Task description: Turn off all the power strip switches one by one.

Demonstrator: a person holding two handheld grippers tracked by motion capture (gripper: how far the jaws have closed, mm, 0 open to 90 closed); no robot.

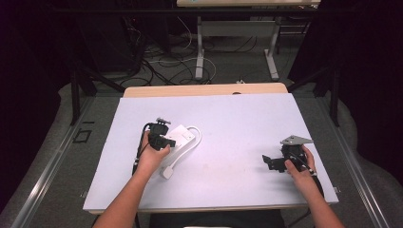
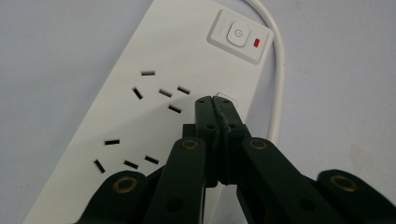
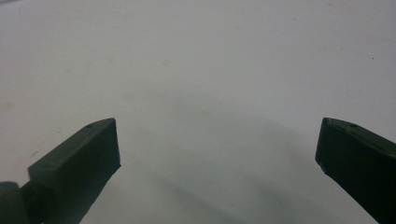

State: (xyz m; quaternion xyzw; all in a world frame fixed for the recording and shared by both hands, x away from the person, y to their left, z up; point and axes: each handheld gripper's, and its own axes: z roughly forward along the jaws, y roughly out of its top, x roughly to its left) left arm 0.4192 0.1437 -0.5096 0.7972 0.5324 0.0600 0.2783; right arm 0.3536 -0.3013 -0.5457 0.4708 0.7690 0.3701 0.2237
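Your left gripper: jaws pressed together with nothing between them, tips set down on the white power strip, touching or just above its face near the edge that runs beside the strip's cord; which of the two cannot be told. Seen from the high view, this gripper sits over the near-left part of the power strip, held in your left hand. Power strip: white, flat on the table, with two groups of socket slots; the closed jaw tips lie just beside the upper group, the lower group lies nearer the gripper's body. Beyond the tips, at the strip's far end, a push switch with a red indicator just beside it. White cord: leaves that switch end, curves along the strip's side, and in the high view ends in a white plug lying on the table just near of the strip. Your right gripper: jaws spread wide, nothing between them, bare table surface below; in the high view it rests well to the right of the power strip, in your right hand, a grey three-cornered plate on top.
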